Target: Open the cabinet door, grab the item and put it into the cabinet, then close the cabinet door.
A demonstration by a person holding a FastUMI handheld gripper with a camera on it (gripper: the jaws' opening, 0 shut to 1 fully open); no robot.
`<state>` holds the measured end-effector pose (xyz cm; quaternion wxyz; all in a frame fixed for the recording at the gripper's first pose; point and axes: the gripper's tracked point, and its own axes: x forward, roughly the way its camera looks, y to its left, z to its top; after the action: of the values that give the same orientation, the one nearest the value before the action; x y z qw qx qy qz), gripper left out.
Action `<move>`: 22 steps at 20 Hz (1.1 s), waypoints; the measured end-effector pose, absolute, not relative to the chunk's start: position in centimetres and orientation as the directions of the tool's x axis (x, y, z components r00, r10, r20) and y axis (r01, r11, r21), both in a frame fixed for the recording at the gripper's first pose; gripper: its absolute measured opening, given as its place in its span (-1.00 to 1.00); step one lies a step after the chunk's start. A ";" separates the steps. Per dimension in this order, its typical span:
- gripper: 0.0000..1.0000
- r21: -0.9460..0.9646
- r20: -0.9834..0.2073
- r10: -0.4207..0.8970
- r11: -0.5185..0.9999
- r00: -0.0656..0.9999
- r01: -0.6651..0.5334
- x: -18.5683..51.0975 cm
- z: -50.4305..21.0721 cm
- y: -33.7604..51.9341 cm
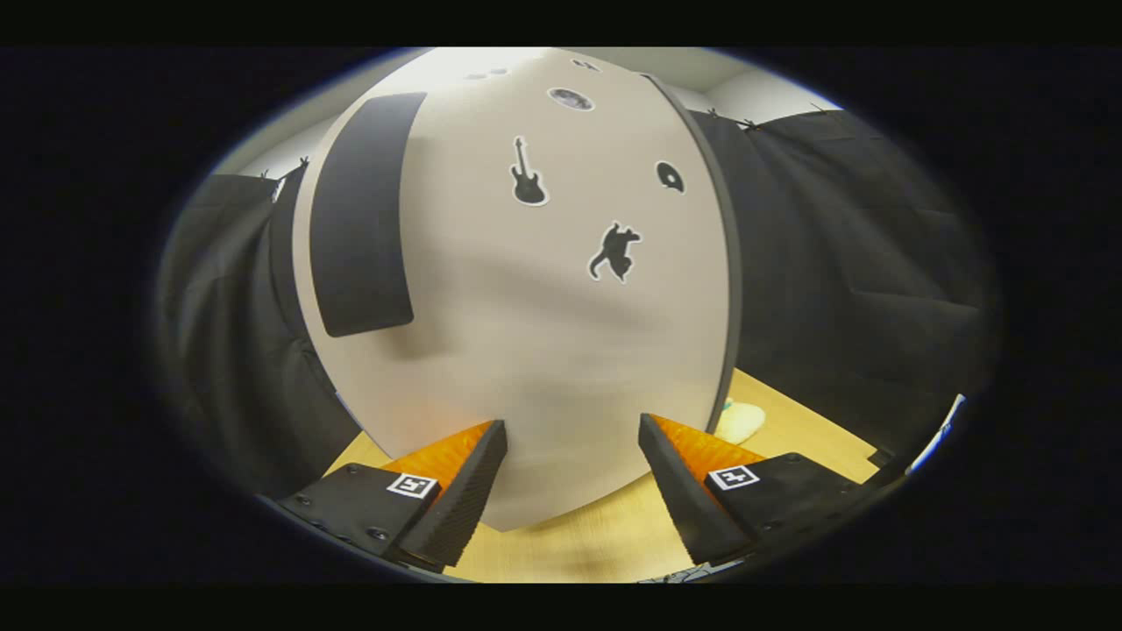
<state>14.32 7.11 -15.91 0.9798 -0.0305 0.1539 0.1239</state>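
Gripper (571, 429) spread wide, nothing pinched, fingers right up against cabinet door (526, 350). Door pale grey, shut or nearly so, facing fingers head-on. Dark handle strip (361, 215) upright on door's left part. Black stickers on door right of handle: guitar (528, 173), animal shape (614, 251), small round mark (670, 176). Pale item (738, 421) on wooden table (789, 421) just past door's right edge, beyond right finger. Table surface also below door, between fingers.
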 end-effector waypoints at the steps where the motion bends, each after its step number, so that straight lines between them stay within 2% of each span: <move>1: 0.93 -0.027 -0.305 0.230 0.968 0.924 -0.250 14.6 -16.1 7.5; 15: 0.94 -0.051 -0.331 0.196 0.973 0.923 -0.225 16.5 -18.0 9.4; 22: 0.94 -0.061 -0.333 0.121 0.987 0.935 -0.149 12.0 -15.3 5.8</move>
<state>12.00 5.80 -15.25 0.9827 -0.0429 0.1666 0.0687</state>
